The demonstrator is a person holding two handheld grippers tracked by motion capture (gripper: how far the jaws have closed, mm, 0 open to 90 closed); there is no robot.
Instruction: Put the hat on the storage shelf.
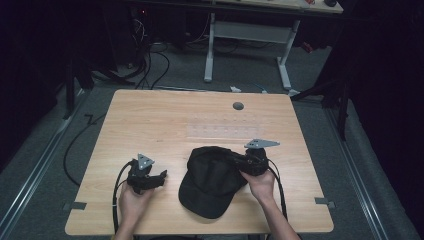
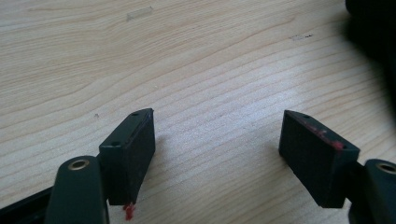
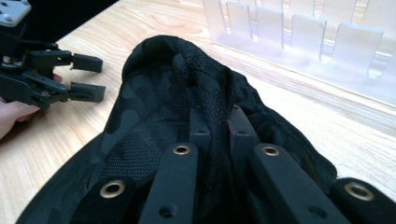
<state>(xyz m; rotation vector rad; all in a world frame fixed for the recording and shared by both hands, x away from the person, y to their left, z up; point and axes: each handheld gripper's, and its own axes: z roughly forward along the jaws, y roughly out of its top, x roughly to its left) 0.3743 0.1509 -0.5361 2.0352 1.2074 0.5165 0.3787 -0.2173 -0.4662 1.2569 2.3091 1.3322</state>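
Overhead, pale wooden table [image 1: 150, 115], perhaps grey-carpeted floor [image 1: 40, 165], dark surroundings.

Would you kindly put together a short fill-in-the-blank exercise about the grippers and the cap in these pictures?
1. The right gripper is shut on the fabric of the black ____.
2. The left gripper has its jaws ____, with bare wood between them.
3. The cap lies on a ____ table.
4. Beyond the cap stands a clear plastic ____ with upright dividers.

Missing words: cap; open; wooden; rack
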